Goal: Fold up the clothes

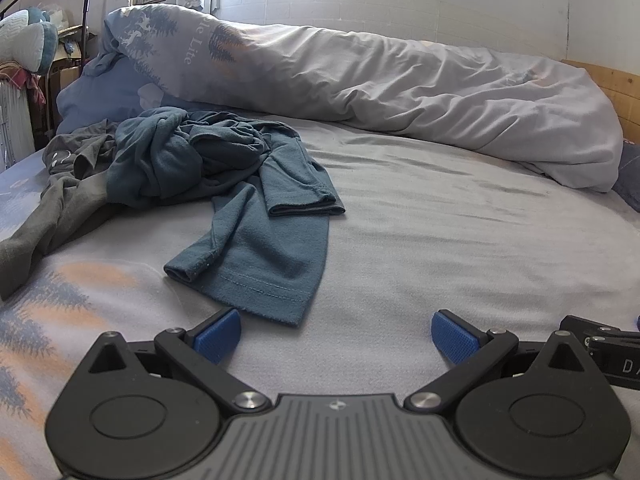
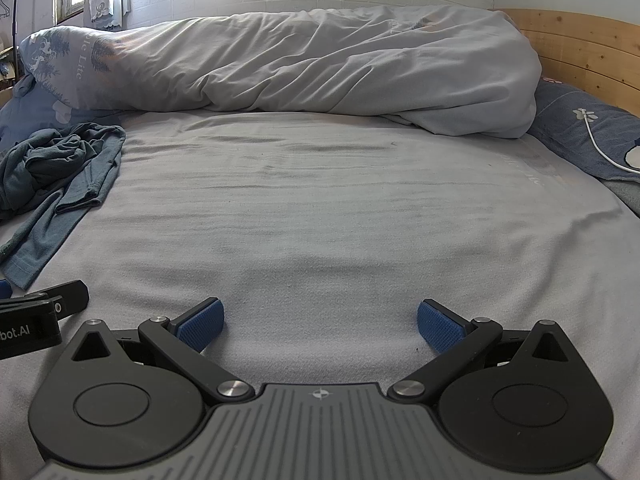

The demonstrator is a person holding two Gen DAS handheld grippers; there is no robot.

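Left wrist view has the spread, empty left claw [image 1: 336,334] almost touching the near hem of the crumpled teal shirt [image 1: 240,200], which runs lengthwise toward the bed's [image 1: 440,240] far-left corner, while the right claw [image 2: 319,322], also spread, sits further off.

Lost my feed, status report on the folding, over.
Left hand-held gripper open, empty. Right hand-held gripper open, empty. Teal shirt crumpled on bed, untouched, grey garment beside it. Nothing blocking.

Black hand-held gripper [image 1: 336,338], blue textured pads [image 1: 218,338], silver pivot screws
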